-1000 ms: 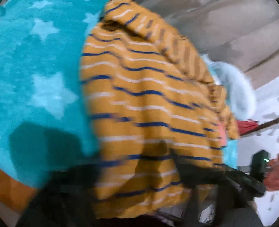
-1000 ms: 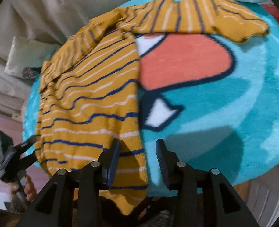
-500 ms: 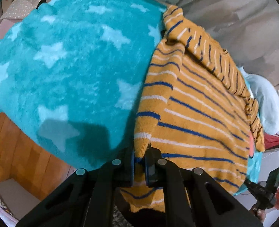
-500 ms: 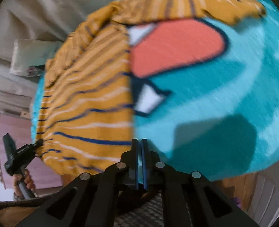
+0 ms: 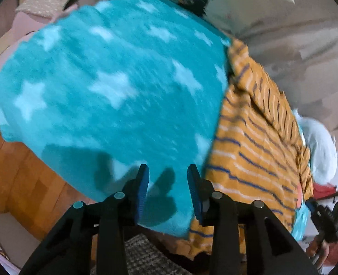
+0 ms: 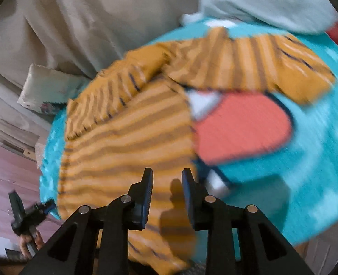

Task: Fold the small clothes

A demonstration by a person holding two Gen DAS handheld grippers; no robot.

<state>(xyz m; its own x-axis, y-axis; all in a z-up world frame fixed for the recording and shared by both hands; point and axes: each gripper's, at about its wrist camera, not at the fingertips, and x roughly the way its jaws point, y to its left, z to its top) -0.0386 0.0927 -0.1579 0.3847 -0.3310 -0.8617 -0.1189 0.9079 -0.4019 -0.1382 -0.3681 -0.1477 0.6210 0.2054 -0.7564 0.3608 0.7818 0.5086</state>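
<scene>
A mustard-yellow sweater (image 5: 256, 142) with blue and white stripes lies on a teal blanket (image 5: 113, 87) with pale stars. In the left wrist view it fills the right side. My left gripper (image 5: 167, 171) hovers over bare blanket just left of the sweater's edge, its jaws opening with nothing between them. In the right wrist view the sweater (image 6: 127, 137) lies folded, one sleeve (image 6: 260, 68) stretched across the top. My right gripper (image 6: 166, 175) hangs above the sweater's right edge, jaws opening and empty. Both views are motion-blurred.
The blanket shows a coral and white cartoon patch (image 6: 242, 126) right of the sweater. Beige bedding (image 6: 88, 23) and a pale blue pillow (image 6: 267, 0) lie behind. A wooden floor (image 5: 19, 178) is at lower left. The other gripper (image 6: 26, 210), held by a hand, shows at lower left.
My left gripper let go of the sweater's hem, opened and moved left over bare blanket. My right gripper shut, then opened again and rose over the sweater's edge.
</scene>
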